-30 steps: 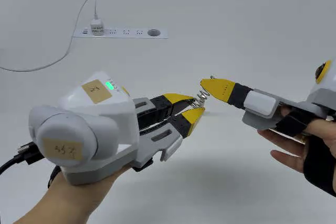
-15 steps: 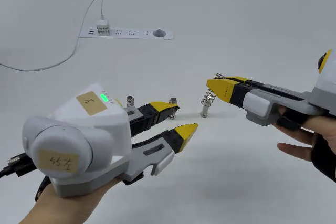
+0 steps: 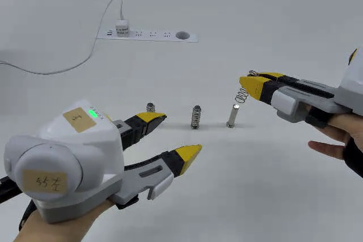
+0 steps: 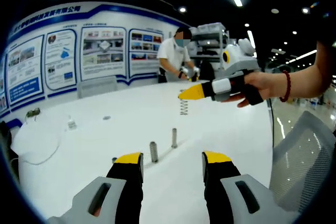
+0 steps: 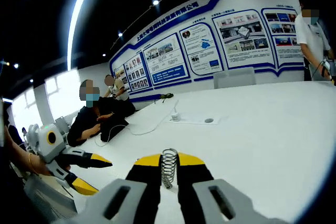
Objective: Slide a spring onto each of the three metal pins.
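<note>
The right gripper (image 3: 248,82) was clamped on a spring (image 3: 242,95) that hung just above the bare pin (image 3: 232,115); the left gripper (image 3: 181,132) gaped wide, empty, near the middle pin (image 3: 196,117), which wore a spring.

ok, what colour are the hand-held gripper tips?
Yellow, on the left hand-held gripper and the right hand-held gripper; clearest in the head view.
</note>
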The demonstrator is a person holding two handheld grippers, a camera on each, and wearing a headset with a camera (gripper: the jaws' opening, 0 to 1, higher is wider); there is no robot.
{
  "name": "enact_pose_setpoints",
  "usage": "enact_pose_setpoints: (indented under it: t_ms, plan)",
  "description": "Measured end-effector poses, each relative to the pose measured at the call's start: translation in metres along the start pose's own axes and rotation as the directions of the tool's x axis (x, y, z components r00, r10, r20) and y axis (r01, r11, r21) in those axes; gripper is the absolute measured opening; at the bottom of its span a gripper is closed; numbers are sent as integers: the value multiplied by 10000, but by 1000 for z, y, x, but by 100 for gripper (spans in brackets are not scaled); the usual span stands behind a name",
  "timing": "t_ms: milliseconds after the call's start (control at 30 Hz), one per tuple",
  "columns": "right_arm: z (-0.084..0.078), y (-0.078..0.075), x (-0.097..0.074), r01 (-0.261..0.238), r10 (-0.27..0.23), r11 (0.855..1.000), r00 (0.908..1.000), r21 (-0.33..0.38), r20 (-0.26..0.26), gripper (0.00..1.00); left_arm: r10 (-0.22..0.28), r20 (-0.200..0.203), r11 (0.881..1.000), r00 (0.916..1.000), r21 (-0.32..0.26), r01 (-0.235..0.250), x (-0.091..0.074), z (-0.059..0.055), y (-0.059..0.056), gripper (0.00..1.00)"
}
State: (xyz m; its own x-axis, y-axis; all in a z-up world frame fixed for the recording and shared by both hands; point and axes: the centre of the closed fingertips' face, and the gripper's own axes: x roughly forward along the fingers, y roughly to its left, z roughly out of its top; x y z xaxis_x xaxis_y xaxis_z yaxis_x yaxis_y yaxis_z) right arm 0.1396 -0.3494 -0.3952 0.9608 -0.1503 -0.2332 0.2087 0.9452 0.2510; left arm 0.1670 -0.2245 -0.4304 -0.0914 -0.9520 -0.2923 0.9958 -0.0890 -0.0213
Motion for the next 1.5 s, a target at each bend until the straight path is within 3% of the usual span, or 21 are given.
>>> enact_pose_setpoints:
  t_ms: [567,1133,1500]
  plan:
    - [-21,-26,21,599,-628,9951,9974,-784,-352,12,662,-340,9975,9972,-244,-670,-9,-16,16,68]
    - [-38,-34,29,953,-1020,9864,9938,-1338,-440,12,1081,-524,9924,9928,-538,-1109,-11,-27,24,82]
    - [-47,-33,33,1035,-1144,9801,9919,-1696,-559,12,1183,-586,9903,9912,-663,-1221,-11,-30,27,85]
